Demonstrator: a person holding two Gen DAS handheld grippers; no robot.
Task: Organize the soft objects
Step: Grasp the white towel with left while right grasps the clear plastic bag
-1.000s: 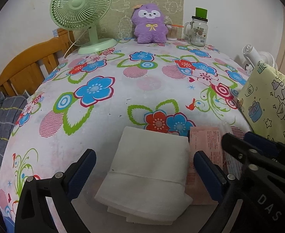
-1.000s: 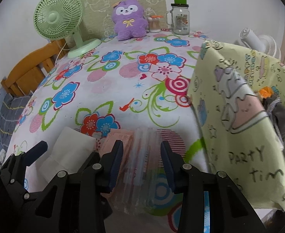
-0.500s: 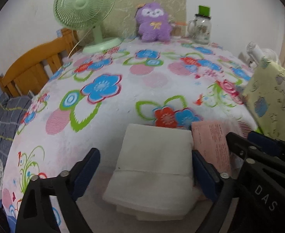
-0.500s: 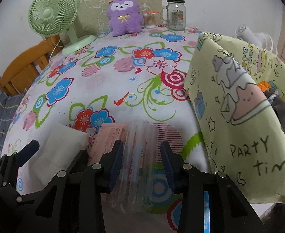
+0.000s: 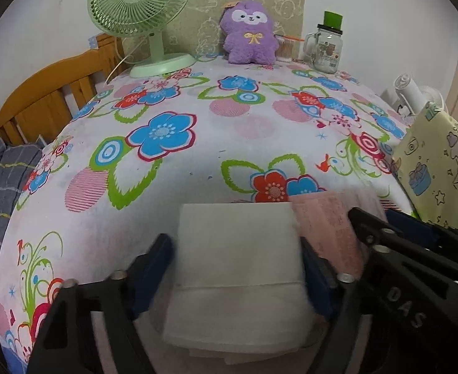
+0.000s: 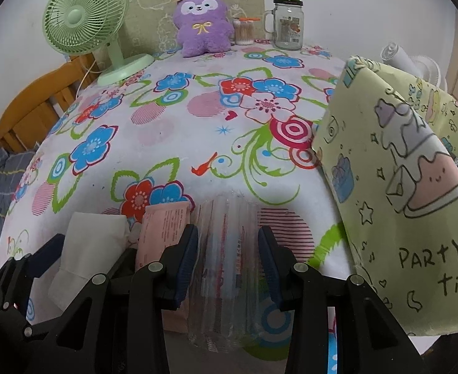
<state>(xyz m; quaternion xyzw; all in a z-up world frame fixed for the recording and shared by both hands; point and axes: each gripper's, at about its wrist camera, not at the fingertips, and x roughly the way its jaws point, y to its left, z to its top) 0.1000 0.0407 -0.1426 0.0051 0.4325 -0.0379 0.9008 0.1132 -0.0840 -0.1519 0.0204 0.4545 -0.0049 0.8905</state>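
- Our left gripper (image 5: 236, 268) blurs at its blue fingers (image 5: 154, 265), spread either side of the folded white cloth pad (image 5: 238, 268); its near edge is cut off.
- Only the right wrist view shows the clear ribbed plastic pack (image 6: 225, 265) fully, between our right gripper's (image 6: 227, 258) open fingers.
- The pink paper packet (image 6: 163, 227) lies between pad and pack; all three run 6 to 12 o'clock on the floral tablecloth (image 5: 197, 143).

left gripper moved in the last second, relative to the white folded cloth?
Yes. The left gripper has advanced over the white folded cloth on the floral tablecloth; its jaws, which sat wider and short of the cloth, now flank both sides closely.
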